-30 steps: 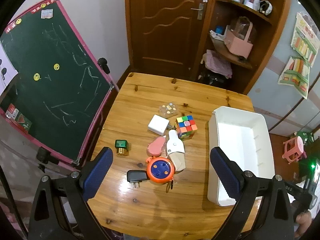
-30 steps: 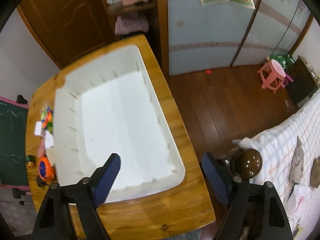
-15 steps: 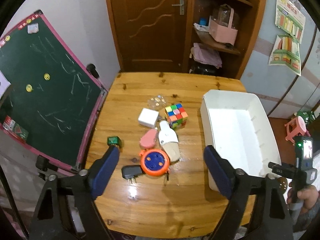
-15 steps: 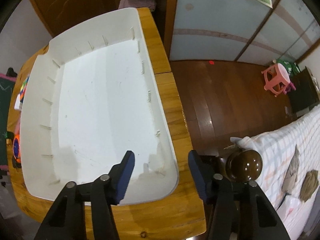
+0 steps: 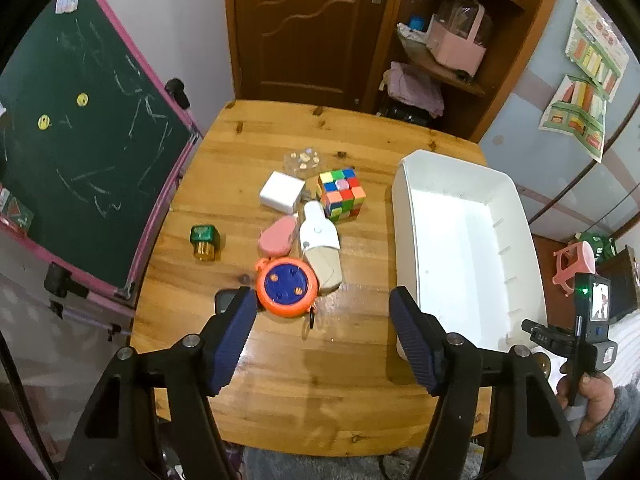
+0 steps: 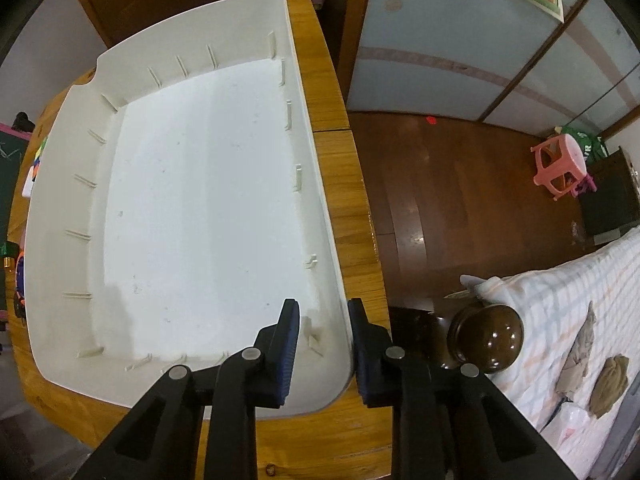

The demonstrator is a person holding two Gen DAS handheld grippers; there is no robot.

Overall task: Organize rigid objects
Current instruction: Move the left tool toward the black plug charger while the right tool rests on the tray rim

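A white bin [image 5: 460, 236] stands empty on the right of the wooden table [image 5: 256, 364]. Left of it lie an orange and blue reel [image 5: 286, 287], a pink case [image 5: 277, 236], a white and tan object [image 5: 320, 246], a colour cube [image 5: 341, 194], a white box [image 5: 281, 192] and a small green bottle [image 5: 205, 241]. My left gripper [image 5: 322, 342] is open and empty above the table's near part, just short of the reel. My right gripper [image 6: 323, 350] straddles the bin's near right wall [image 6: 334, 280], one finger inside and one outside, nearly closed on it.
A chalkboard [image 5: 80, 132] leans at the table's left edge. A door and shelves stand behind the table. A clear packet [image 5: 303, 159] lies at the back of the pile. A pink stool [image 6: 560, 166] and a bed [image 6: 560, 320] are right of the table.
My right gripper has moved to the bin's near right corner and narrowed around its wall. My left gripper has come lower and closer to the reel.
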